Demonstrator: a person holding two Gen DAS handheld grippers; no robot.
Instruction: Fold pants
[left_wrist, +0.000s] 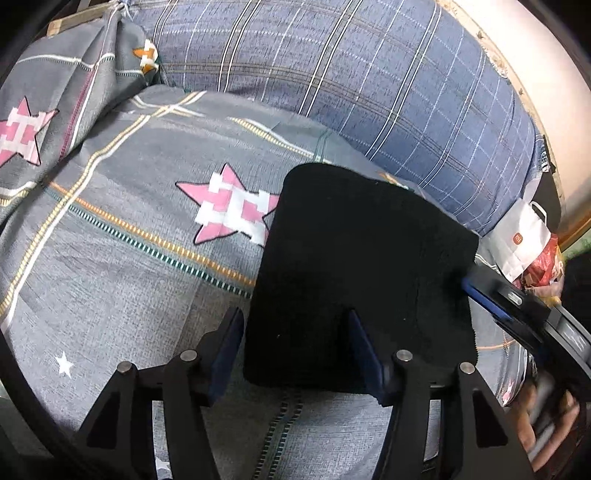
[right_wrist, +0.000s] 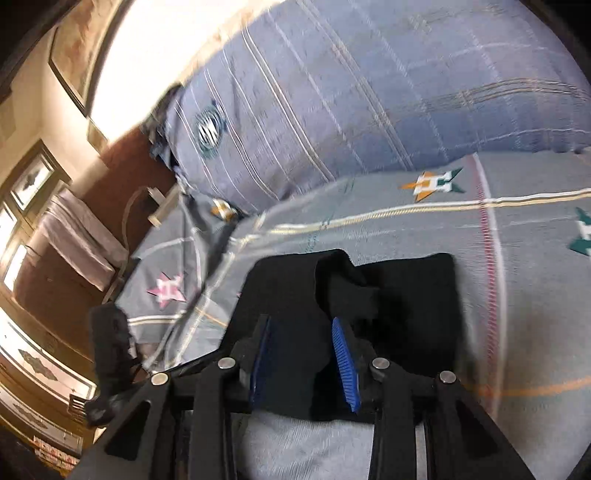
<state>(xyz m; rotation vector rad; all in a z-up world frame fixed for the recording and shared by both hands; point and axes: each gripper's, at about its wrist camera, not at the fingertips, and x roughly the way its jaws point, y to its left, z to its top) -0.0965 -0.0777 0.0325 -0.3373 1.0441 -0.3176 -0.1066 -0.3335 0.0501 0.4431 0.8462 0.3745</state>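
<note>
Left wrist view: the black pants, folded into a compact rectangle, lie flat on the bed's grey star-patterned sheet, just below a blue plaid pillow. The left tool stands with its jaws apart, one finger on the sheet beside the pants, the other over them, pinching nothing. The right tool touches the pants' right edge. Right wrist view, blurred: the right tool sits over the pants, jaws apart, clamping nothing.
</note>
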